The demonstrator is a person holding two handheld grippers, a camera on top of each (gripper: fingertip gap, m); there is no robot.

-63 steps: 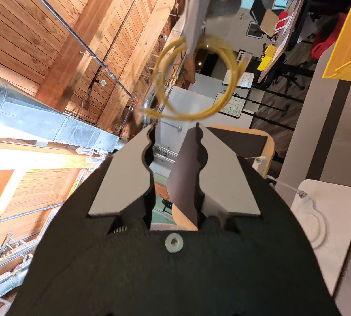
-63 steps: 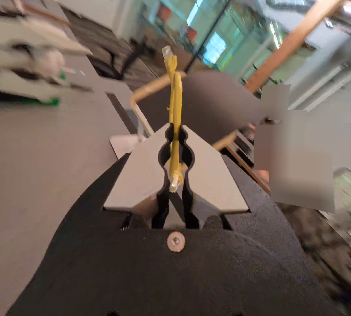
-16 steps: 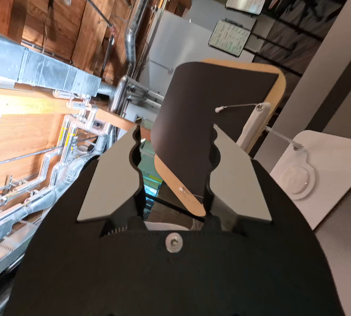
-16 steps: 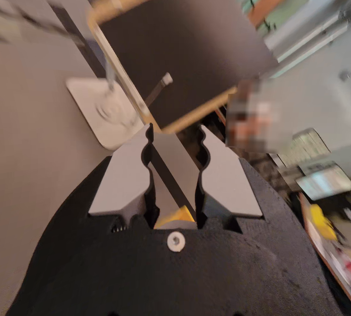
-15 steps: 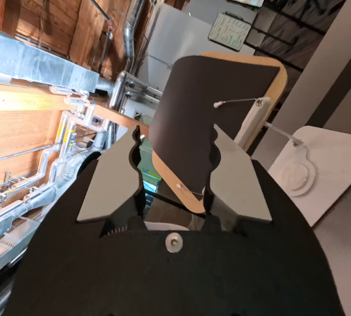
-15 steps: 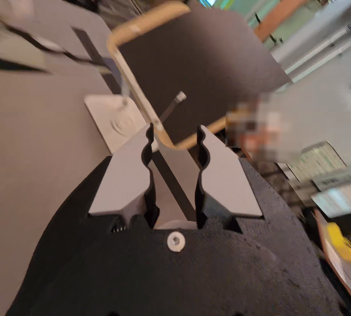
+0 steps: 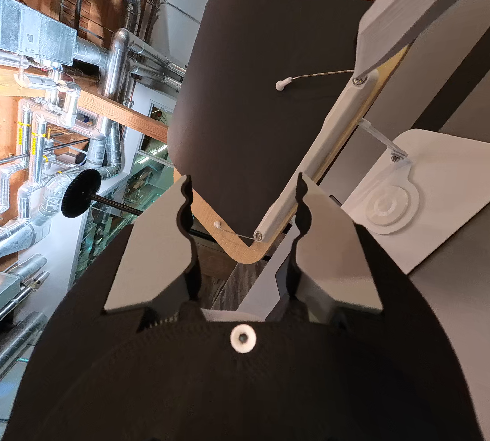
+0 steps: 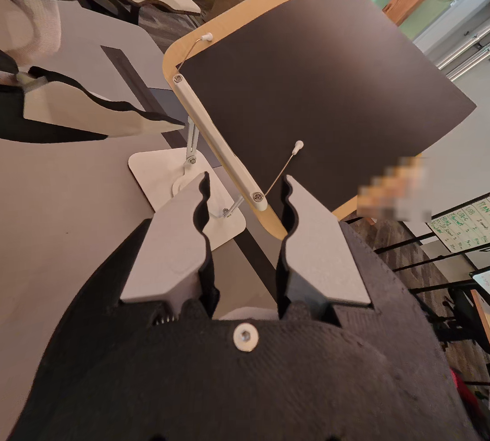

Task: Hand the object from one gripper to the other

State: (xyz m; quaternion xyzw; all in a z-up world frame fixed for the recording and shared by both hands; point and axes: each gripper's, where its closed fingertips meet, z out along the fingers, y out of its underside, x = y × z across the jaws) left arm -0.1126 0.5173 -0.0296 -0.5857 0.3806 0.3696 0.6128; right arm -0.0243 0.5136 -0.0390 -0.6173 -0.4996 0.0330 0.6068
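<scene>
From the left wrist view, the left gripper (image 7: 242,181) has its grey fingers (image 7: 156,250) spread apart, grasping nothing, aimed at a black sheet on a tan wooden board (image 7: 252,99) held by a white metal stand (image 7: 424,189) on the grey counter (image 7: 450,322). From the right wrist view, the right gripper (image 8: 245,179) is likewise released and empty, facing the same board. The object to be handed over shows in neither view.

Matt black board (image 8: 305,78), wood-look rim, seemingly
</scene>
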